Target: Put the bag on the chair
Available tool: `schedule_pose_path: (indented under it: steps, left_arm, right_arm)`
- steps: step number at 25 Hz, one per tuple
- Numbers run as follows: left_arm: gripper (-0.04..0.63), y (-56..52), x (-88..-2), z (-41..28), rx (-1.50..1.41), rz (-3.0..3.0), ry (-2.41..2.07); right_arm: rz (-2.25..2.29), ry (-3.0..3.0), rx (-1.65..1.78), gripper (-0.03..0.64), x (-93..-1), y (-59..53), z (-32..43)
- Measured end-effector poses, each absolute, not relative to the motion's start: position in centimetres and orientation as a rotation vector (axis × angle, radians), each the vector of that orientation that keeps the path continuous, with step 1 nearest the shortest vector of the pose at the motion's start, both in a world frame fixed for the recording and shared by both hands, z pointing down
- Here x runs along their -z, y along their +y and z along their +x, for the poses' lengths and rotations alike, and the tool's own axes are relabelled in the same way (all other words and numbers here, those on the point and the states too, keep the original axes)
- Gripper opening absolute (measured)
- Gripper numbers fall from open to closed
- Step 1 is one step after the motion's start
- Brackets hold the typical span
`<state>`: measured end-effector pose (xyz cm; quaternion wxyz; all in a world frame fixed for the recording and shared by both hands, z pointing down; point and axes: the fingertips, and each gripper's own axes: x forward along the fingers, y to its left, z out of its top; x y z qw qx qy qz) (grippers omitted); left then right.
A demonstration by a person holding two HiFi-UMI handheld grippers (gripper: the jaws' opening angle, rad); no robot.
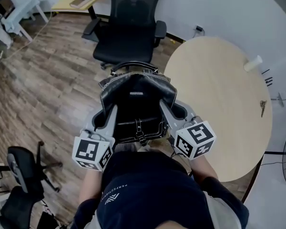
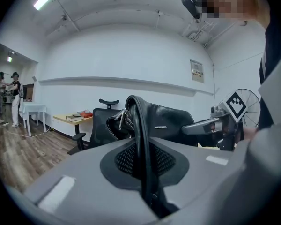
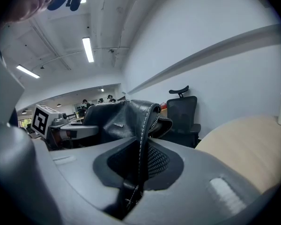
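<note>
**While both claws grip it, the black bag hangs short of the chair**

Where the wooden floor (image 1: pixel 47 80) meets the wall, a round pale bench (image 1: pixel 219 104) stands at the right and a black office chair (image 1: pixel 128 37) stands beyond the person. Between the person and that chair, the black leather bag (image 1: pixel 138 99) is held up clear of the floor. It hangs just beside the bench's rim, and its handles overlap the seat's front edge in the head view. The left claw (image 1: pixel 109 118) is narrowed onto the bag's left edge. The right claw (image 1: pixel 166 111) pinches its stitched right edge. A small white cup (image 1: pixel 253 63) stands on the bench.
</note>
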<state>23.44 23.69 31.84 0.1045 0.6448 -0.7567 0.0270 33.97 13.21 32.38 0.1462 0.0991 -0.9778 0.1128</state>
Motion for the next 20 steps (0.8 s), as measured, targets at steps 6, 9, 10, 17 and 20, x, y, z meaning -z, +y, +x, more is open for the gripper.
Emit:
schedule_pose_path:
  steps: [6, 9, 10, 17, 20]
  left_arm:
    - [0.049, 21.2, -33.2, 19.5, -0.054, 1.918, -2.18]
    - [0.048, 20.1, -33.3, 16.7, -0.031, 1.915, -2.167]
    - [0.046, 19.8, -33.4, 15.7, -0.025, 1.914, -2.165]
    - [0.044, 17.7, -33.6, 9.5, -0.008, 1.932, -2.143]
    - [0.044, 17.7, -33.4, 7.4, 0.004, 1.946, -2.146]
  right_arm:
    - [0.351, -2.779, -0.3, 0.035, -33.3, 11.1, 30.4]
    - [0.376, -2.767, -0.29, 0.035, -33.4, 10.1, 27.5]
    - [0.376, -2.765, -0.295, 0.035, -33.5, 9.8, 26.4]
    - [0.386, -2.755, -0.342, 0.035, -33.8, 7.9, 20.4]
    - [0.373, -2.758, -0.347, 0.035, -33.7, 7.7, 18.1]
